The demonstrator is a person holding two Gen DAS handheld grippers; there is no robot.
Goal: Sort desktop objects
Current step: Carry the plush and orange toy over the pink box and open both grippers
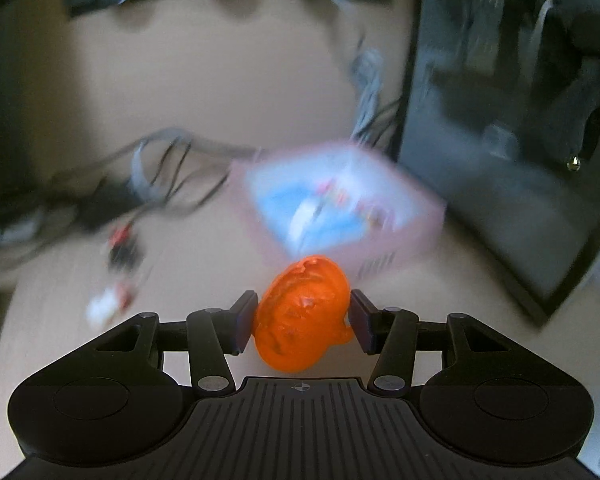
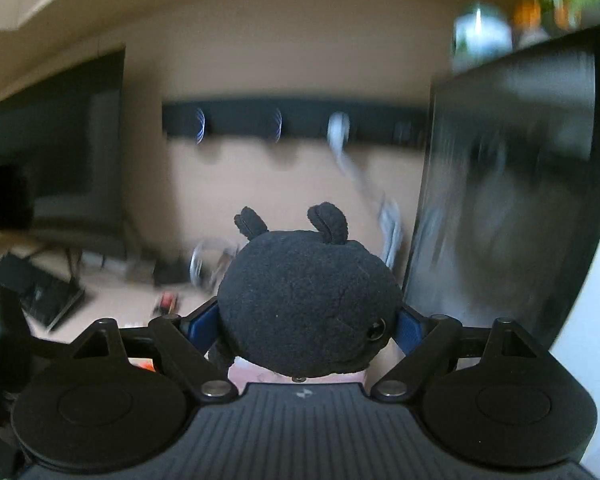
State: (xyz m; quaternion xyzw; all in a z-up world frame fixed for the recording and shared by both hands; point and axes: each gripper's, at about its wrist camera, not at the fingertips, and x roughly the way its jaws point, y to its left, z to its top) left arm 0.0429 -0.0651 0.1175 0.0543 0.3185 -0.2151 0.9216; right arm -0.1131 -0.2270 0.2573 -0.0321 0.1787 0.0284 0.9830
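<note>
Seen from the left wrist, the left claw [image 1: 303, 319] pinches an orange toy [image 1: 303, 314] between its two pads, held clear above the desk [image 1: 180, 112]; ahead and slightly right of the claw lies a pink box [image 1: 336, 208], with tangled cables [image 1: 152, 172] ahead to the left. The toy looks lumpy, glossy and light, probably slippery, so a grip across its broad middle suits it. Seen from the right wrist, the right claw [image 2: 306, 326] clamps a black plush toy [image 2: 308, 300] across its round body, ears pointing away. It seems soft and light, squashing under pressure; hold the bulk, not the ears.
</note>
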